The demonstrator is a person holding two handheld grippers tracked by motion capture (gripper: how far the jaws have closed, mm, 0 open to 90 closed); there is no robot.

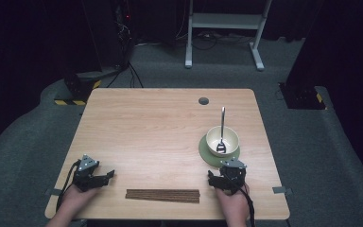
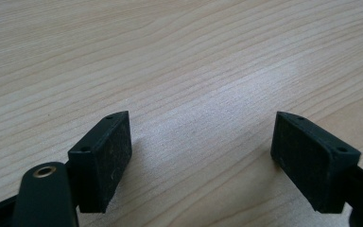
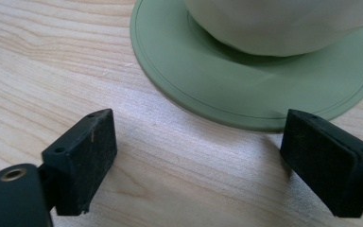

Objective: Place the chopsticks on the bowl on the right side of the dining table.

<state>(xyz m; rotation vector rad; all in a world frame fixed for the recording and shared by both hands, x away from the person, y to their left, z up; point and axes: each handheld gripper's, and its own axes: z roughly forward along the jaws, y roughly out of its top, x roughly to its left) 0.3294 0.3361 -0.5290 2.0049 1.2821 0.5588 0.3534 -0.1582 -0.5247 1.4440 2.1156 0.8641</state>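
A cream bowl [image 1: 222, 140] stands on a green saucer [image 1: 207, 153] at the table's right, with a metal spoon [image 1: 221, 128] resting in it, handle pointing away. My right gripper [image 1: 227, 171] sits just in front of the saucer, open and empty; in its own view the saucer [image 3: 246, 90] and the bowl's base [image 3: 283, 26] lie right beyond the open gripper [image 3: 198, 156]. My left gripper [image 1: 105, 176] rests near the front left corner, open with nothing between its pads [image 2: 201, 158]. A dark brown slatted mat [image 1: 163, 195] lies between the two hands at the front edge.
The wooden table [image 1: 160, 123] has a round cable hole [image 1: 203, 100] at the back. Beyond it stand a white desk frame [image 1: 224, 28], dark equipment with cables [image 1: 118, 33] and grey carpet. Tape tabs mark the front corners.
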